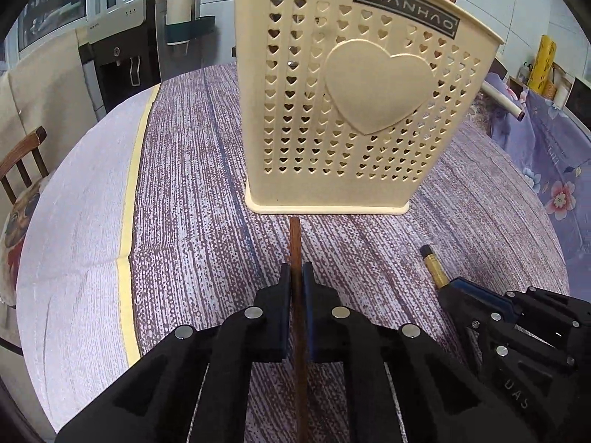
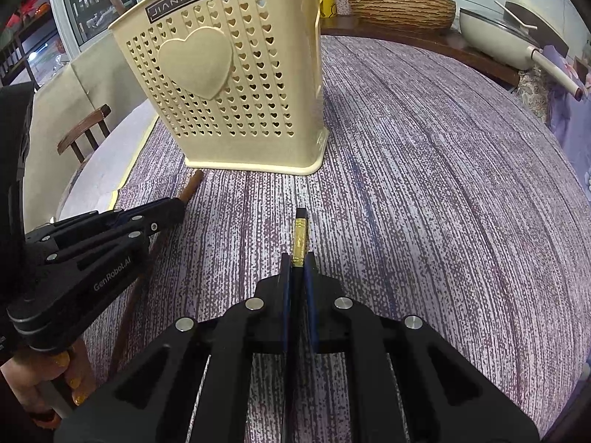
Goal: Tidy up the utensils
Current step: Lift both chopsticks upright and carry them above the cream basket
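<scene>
A cream plastic utensil holder with heart-shaped holes stands upright on the table; it also shows in the right wrist view. My left gripper is shut on a brown wooden chopstick whose end points at the holder's base, just short of it. My right gripper is shut on a black chopstick with a gold band, to the right of the holder's front. In the left wrist view the right gripper and its chopstick show at lower right. In the right wrist view the left gripper shows at left.
The round table has a purple speckled cloth with a pale border at left. A wooden chair stands at the left. A white pan, a woven basket and bottles sit behind the table.
</scene>
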Demonstrator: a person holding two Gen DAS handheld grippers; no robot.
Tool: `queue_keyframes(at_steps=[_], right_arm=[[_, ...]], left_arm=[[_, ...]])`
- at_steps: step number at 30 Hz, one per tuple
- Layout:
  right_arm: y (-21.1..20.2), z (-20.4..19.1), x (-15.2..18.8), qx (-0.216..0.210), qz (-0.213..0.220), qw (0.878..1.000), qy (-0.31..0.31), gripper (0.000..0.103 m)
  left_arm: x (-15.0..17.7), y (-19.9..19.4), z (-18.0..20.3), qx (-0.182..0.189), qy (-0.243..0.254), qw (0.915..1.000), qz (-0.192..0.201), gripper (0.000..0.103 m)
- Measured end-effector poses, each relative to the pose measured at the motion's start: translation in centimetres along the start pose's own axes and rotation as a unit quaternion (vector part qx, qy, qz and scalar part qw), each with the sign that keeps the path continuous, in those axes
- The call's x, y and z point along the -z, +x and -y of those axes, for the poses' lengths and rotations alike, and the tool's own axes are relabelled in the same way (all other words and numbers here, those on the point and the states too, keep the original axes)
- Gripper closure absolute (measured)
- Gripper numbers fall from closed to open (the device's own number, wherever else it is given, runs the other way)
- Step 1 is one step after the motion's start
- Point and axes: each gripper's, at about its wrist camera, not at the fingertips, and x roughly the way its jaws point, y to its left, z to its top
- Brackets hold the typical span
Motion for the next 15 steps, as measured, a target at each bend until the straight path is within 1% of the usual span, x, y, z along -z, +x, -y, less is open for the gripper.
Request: queue_keyframes(at_steps=[3, 9, 11, 15], right_arm=[[-0.5, 0.4, 0.2, -0.009, 0.010, 1.000, 0.007, 0.094], [-3.6, 0.5, -0.3, -0.052, 0.054, 0.997, 0.008, 0.095], [-5.2, 0.6, -0.6, -0.074, 0.072, 0.995, 0.010, 0.095], [-8.7, 0.4, -1.2, -0.101, 0.116, 0.988, 0.007, 0.095]], left_arm=[[0.0, -0.7, 0.2, 0.004, 0.002, 0.9999, 0.011, 0.096], [-0.4, -3.9, 0.0, 0.031, -0.006, 0.9986, 0.042, 0.096], [-0.6, -5.6, -0.1, 0.039, -0.006, 0.9973, 0.062, 0.096], [-1.5, -9.1, -0.3, 0.055, -0.014, 0.9924, 0.109, 0.096]])
